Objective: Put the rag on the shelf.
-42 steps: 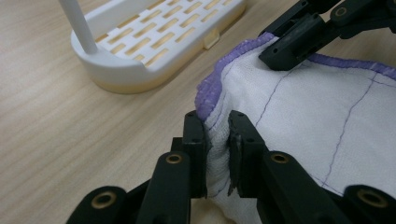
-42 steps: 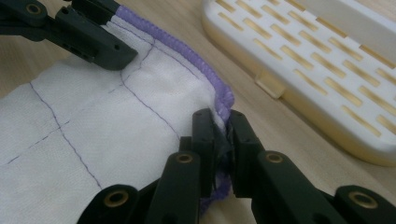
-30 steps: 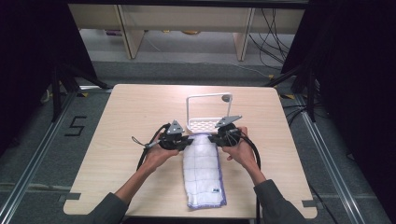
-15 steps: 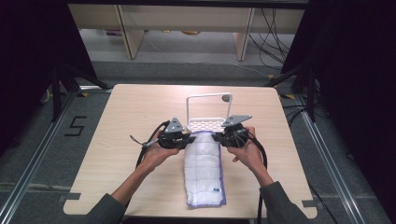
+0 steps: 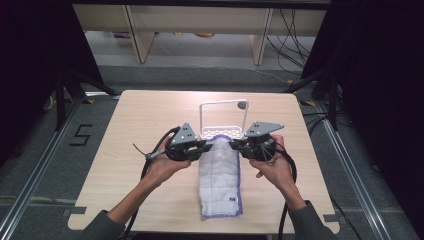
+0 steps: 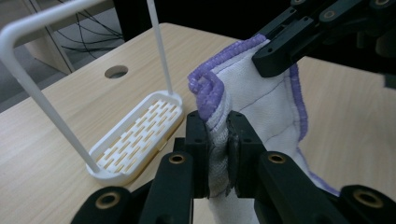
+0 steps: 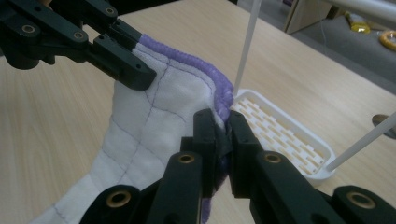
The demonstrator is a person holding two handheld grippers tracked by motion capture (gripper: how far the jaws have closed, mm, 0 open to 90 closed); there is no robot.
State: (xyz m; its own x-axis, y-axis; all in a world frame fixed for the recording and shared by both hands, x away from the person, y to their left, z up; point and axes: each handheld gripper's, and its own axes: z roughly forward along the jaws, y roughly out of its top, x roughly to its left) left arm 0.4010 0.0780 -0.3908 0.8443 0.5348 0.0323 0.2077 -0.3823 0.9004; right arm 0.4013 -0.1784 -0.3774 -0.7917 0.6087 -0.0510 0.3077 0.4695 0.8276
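Note:
A folded white cloth [image 5: 220, 175] with purple stitched edging lies lengthwise on the table, its far end lifted. My left gripper [image 5: 205, 146] is shut on the cloth's far left corner [image 6: 212, 100], and my right gripper [image 5: 234, 145] is shut on the far right corner [image 7: 223, 100]. Just beyond the lifted edge stands a white rack [image 5: 223, 131] with a slatted base [image 6: 135, 135] and a tall hoop handle [image 5: 223, 104]. In the left gripper view the right gripper's jaws reach in from the upper right onto the cloth. The slatted base [image 7: 280, 137] lies right of my right jaws.
The wooden table [image 5: 130, 125] has bare room to the left and right of the cloth. A round hole [image 6: 116, 71] is cut in its top near the rack. Beyond the far edge are shelving legs and cables [image 5: 295, 30] on the floor.
Both grippers have lifted the cloth's far end a little and carried it toward the rack. The right gripper has shifted slightly to the right.

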